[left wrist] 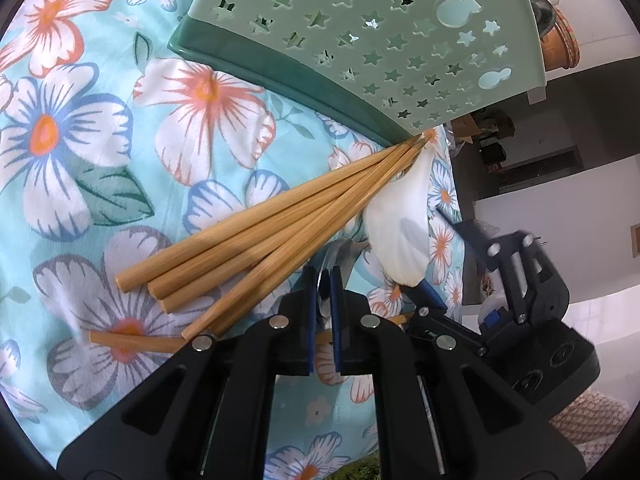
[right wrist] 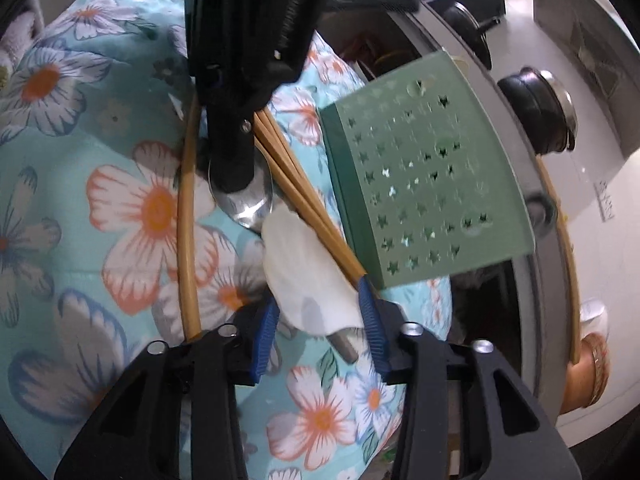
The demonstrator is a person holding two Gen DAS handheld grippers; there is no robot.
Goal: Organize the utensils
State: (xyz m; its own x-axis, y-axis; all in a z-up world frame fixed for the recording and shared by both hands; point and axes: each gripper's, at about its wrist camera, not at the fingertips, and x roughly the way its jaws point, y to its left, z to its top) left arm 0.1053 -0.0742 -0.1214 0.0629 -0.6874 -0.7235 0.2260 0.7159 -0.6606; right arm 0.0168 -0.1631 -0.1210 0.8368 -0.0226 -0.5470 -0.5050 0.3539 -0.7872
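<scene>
Several bamboo chopsticks (left wrist: 256,240) lie fanned on the floral cloth, tips against the green perforated utensil holder (left wrist: 360,40). My left gripper (left wrist: 325,280) is shut on a metal spoon (left wrist: 334,258); its bowl shows in the right wrist view (right wrist: 250,208). A white ceramic spoon (left wrist: 400,236) lies beside the chopsticks. My right gripper (right wrist: 320,320) is open with the white spoon (right wrist: 308,276) between its blue pads (right wrist: 266,332). The holder (right wrist: 424,184) stands just right of the chopsticks (right wrist: 304,208). One more chopstick (right wrist: 188,232) lies apart at the left.
The floral tablecloth (left wrist: 120,140) covers the table, whose edge drops off at the right. A brown pot (left wrist: 560,40) stands behind the holder. A white appliance with black knobs (right wrist: 536,116) is to the right in the right wrist view.
</scene>
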